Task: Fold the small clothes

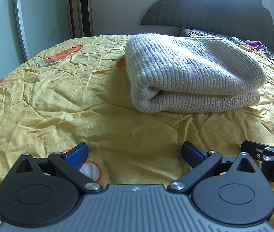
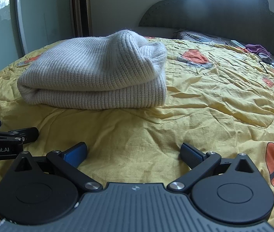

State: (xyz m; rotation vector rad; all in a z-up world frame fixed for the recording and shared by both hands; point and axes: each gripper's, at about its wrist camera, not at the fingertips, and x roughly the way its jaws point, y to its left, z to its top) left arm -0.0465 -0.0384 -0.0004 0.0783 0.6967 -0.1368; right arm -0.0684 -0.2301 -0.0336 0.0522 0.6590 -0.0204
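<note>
Left wrist view: my left claw [image 1: 135,154] is resting low over the yellow bedspread [image 1: 59,106], its blue pads spread wide and pinching nothing. The folded grey sweater [image 1: 191,71] is lying ahead and to the right of it, apart from the pads, its long axis running across my line of reach and its rolled edge facing me. The right claw's black linkage [image 1: 268,154] is poking in at the right edge, just beside mine.

Right wrist view: my right claw [image 2: 133,153] is likewise gaping, holding nothing, hovering just above the bedspread. Here the sweater [image 2: 98,73] is sitting ahead and to the left, so it is lying between the two claws, about equally near to both. Only bare bedspread is lying between claws and sweater. A purple cloth [image 2: 257,49] and a black cord [image 2: 272,69] are lying well apart, near the headboard [image 2: 224,13]. The fold looks finished to me.
</note>
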